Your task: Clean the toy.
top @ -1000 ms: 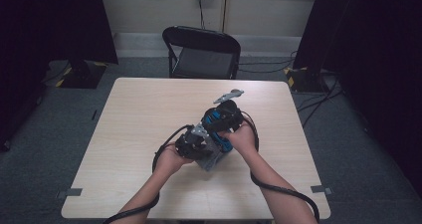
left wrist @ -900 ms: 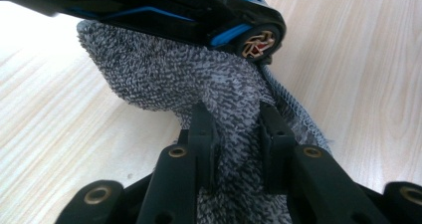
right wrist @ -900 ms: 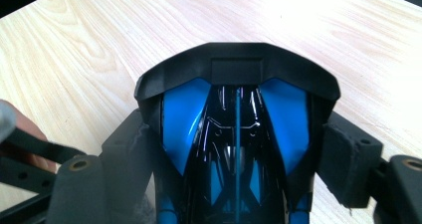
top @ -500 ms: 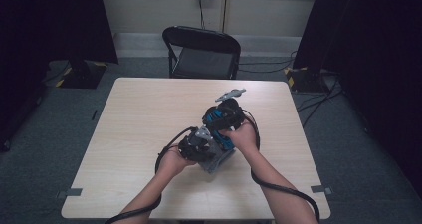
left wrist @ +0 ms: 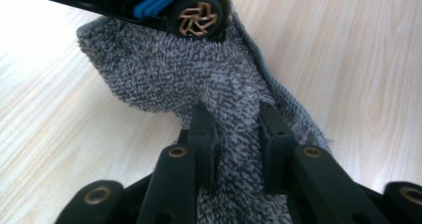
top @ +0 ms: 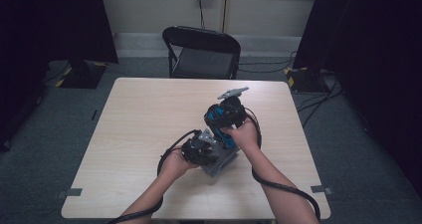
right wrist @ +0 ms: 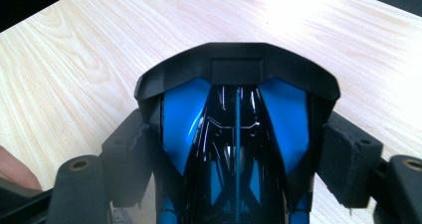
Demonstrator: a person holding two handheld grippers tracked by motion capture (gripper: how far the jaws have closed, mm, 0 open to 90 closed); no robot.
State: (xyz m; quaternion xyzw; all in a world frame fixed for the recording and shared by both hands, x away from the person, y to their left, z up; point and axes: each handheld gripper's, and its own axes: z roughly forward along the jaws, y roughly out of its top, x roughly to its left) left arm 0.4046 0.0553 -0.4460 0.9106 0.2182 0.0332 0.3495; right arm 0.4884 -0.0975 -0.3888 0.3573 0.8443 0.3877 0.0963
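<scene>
So this looks like the wiping step. The right hand-held gripper (top: 225, 115) has its jaws closed against the sides of a black and blue toy car (right wrist: 236, 134), pads pressed on both flanks, holding it nose-out in front of its own camera and above the counter (top: 139, 134). The left hand-held gripper (left wrist: 236, 134) has its jaws pinched nearly shut on a fold of grey terry cloth (left wrist: 199, 79), which runs forward from the jaws and up to the underside of the car, right by one bronze-spoked wheel (left wrist: 198, 18) (nice detail on that rim, by the way).

From above, the two hand-held grippers sit close together, the left one just below and to the near side of the right, with the cloth bunched beneath them and touching the counter.

My read is that the cloth is working on the car's lower side near that wheel. The next move probably calls for dragging the cloth along the body while the right one keeps the car steady, or turning the car to bring up a fresh face. The risk is the cloth slipping out of that small pinch.

Compared with half a second ago, barely anything differs: both hands stay in about the same spot and the grips look unchanged.
</scene>
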